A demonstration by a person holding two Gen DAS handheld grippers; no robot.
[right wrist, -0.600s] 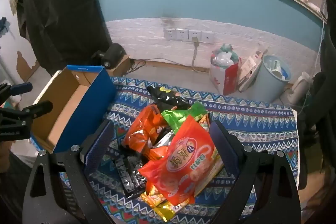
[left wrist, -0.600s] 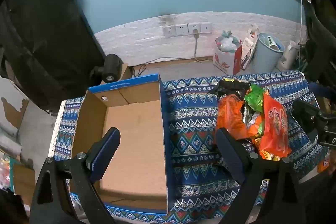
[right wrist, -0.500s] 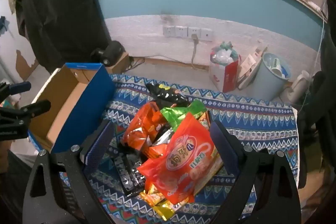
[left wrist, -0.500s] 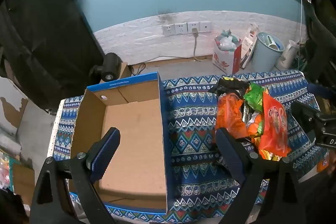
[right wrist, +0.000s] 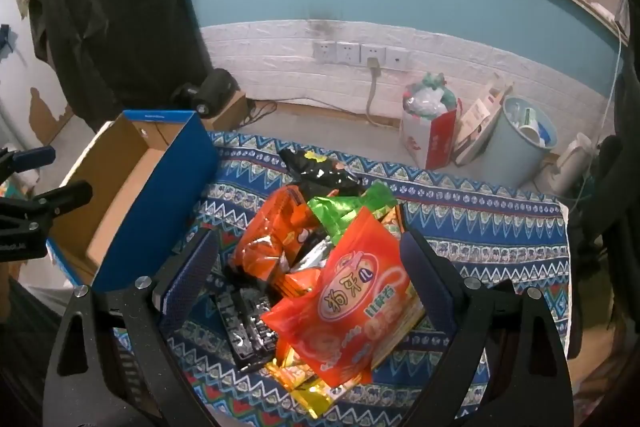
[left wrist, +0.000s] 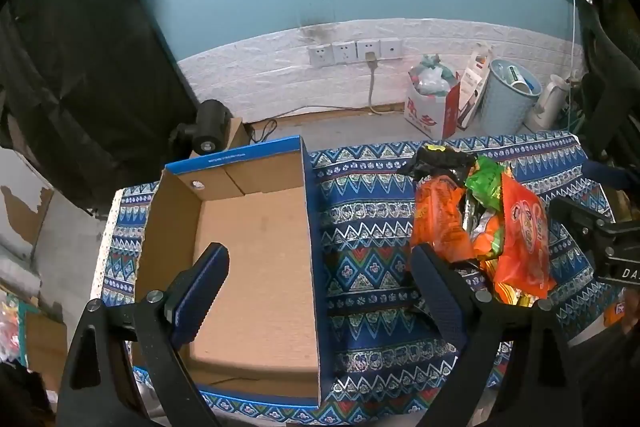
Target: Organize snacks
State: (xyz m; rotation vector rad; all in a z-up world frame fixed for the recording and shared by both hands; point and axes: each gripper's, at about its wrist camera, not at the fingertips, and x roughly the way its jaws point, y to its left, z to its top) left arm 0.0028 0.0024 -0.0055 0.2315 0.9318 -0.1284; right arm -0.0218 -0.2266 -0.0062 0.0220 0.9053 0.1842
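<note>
While a blue zigzag-patterned cloth (left wrist: 368, 227) covers the tabletop before a teal wall, the left tongs (left wrist: 320, 279) hang spread and empty over the cardboard box (left wrist: 256, 259), whose blue wall stands at 12 o'clock between their tips. The right tongs (right wrist: 308, 275), spread too, straddle the snack pile (right wrist: 320, 267) without gripping; the red packet (right wrist: 352, 303) lies topmost. Bare cloth stretches toward 2 o'clock.
</note>
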